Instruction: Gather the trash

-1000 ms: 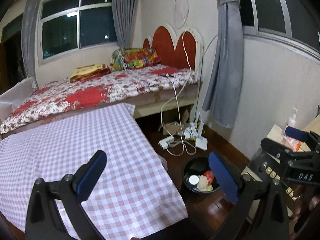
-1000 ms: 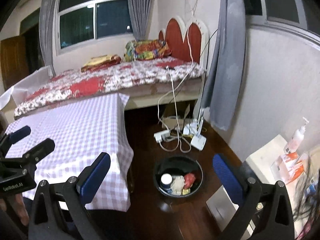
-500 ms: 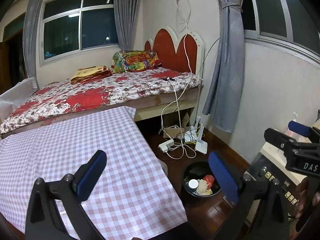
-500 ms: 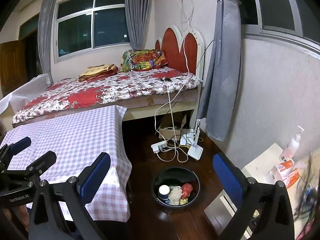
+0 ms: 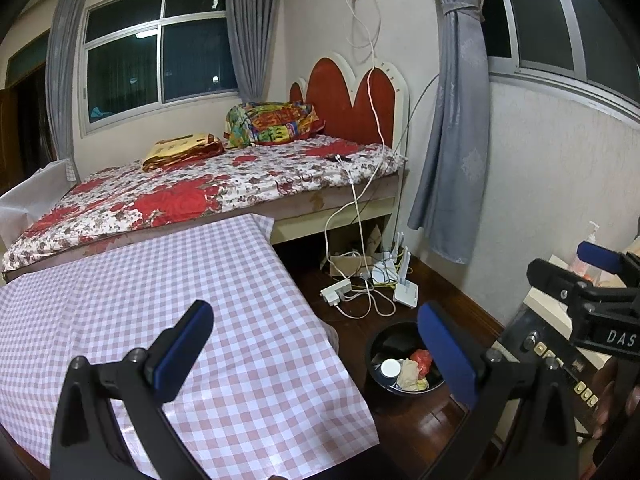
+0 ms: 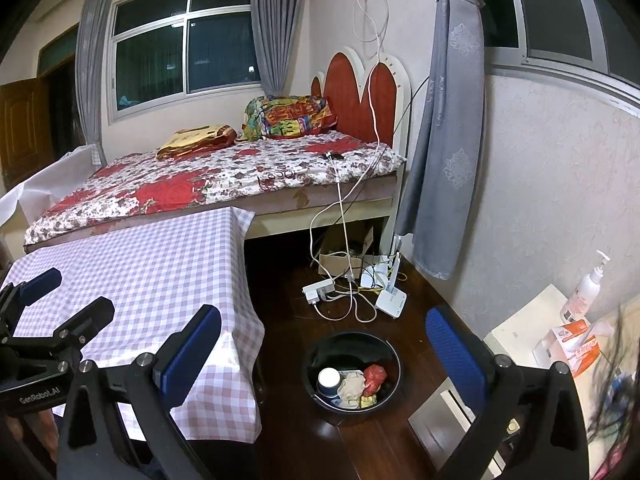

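The round black bin (image 6: pixel 352 372) stands upright on the dark floor (image 6: pixel 296 436), mouth up, holding trash (image 6: pixel 356 386), just beside the table (image 6: pixel 132 264) edge. Left gripper (image 5: pixel 316 352) and right gripper (image 6: pixel 324 354) hover with jaws wide, empty.

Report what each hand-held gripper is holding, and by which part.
Nothing is held. The left hand-held gripper and right hand-held gripper are both open and empty.

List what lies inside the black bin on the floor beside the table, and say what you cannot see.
The black bin holds a white-lidded cup, crumpled beige paper, a red wrapper and a yellow scrap. Anything beneath this pile is covered, and the near wall hides the bottom.
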Demonstrator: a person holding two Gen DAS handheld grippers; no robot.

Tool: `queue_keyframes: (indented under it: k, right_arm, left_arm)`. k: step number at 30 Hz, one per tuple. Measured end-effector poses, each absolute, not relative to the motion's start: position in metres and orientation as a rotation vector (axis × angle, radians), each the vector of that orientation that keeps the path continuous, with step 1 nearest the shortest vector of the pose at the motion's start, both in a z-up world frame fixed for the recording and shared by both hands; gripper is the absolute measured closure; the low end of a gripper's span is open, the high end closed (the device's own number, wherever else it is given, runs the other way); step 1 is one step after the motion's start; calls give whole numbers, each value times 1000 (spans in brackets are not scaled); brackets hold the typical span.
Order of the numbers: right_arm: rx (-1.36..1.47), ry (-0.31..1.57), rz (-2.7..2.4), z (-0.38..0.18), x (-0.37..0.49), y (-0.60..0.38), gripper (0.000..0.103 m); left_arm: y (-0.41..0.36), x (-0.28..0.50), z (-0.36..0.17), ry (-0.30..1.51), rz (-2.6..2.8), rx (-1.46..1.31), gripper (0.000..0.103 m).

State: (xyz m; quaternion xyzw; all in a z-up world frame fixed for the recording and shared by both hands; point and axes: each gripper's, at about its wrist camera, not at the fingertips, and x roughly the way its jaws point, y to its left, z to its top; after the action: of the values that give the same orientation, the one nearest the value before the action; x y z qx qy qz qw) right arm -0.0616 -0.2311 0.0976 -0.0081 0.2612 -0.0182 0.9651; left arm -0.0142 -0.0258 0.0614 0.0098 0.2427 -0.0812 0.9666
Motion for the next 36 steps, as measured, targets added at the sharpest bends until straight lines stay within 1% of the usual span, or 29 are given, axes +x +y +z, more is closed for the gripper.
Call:
queue_keyframes:
  k: [36]
  right_arm:
    - [-18, 537, -37, 92, -62, -232, 0]
  left_arm:
    - [-24, -18, 58, 492, -175, 28, 0]
